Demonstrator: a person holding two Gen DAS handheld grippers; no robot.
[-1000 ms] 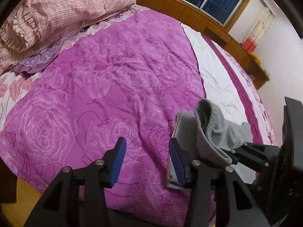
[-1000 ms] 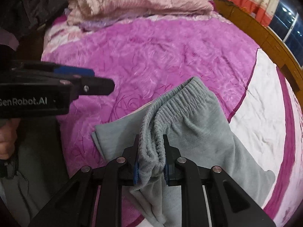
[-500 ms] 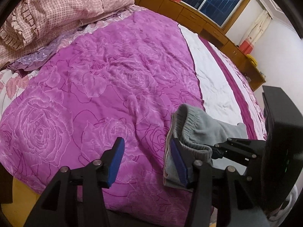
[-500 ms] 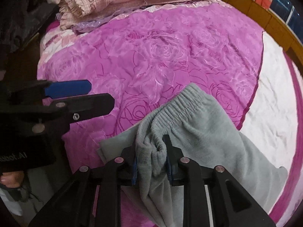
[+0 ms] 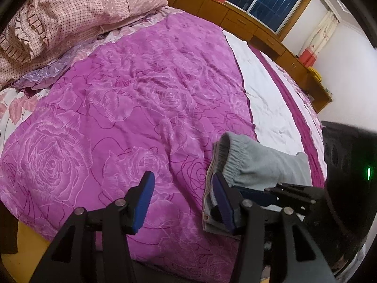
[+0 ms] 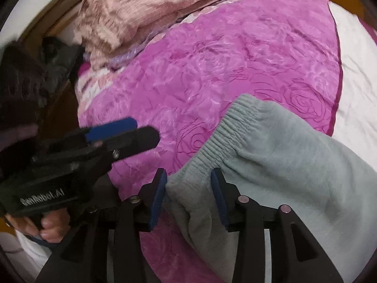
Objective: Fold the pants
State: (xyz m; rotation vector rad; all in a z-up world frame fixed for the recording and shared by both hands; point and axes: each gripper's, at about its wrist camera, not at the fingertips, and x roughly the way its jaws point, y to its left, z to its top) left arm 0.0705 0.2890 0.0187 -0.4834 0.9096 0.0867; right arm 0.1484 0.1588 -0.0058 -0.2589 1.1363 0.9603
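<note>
Grey sweatpants (image 6: 294, 153) lie folded near the front edge of the bed, elastic waistband toward the left. My right gripper (image 6: 188, 188) straddles the waistband's near corner; its jaws are opening, and the cloth sits slack between the blue pads. In the left wrist view the pants (image 5: 259, 165) lie at lower right as a layered stack, with the right gripper (image 5: 271, 191) reaching in from the right. My left gripper (image 5: 182, 195) hovers open over the purple cover, nothing between its fingers, its right finger beside the stack's left edge. It also shows as the left gripper (image 6: 122, 132).
A purple rose-patterned bed cover (image 5: 141, 94) spreads under everything, with a white sheet (image 5: 266, 99) to its right. Pink checked pillows (image 5: 70, 16) are piled at the back left. Wooden cabinets (image 5: 247, 23) line the far wall. A person's hand (image 6: 49, 226) holds the left gripper.
The raised waistband has come down onto the folded pants. The right gripper's jaws, pinched on the waistband before, have spread apart and its view has rolled. The left gripper stays put.
</note>
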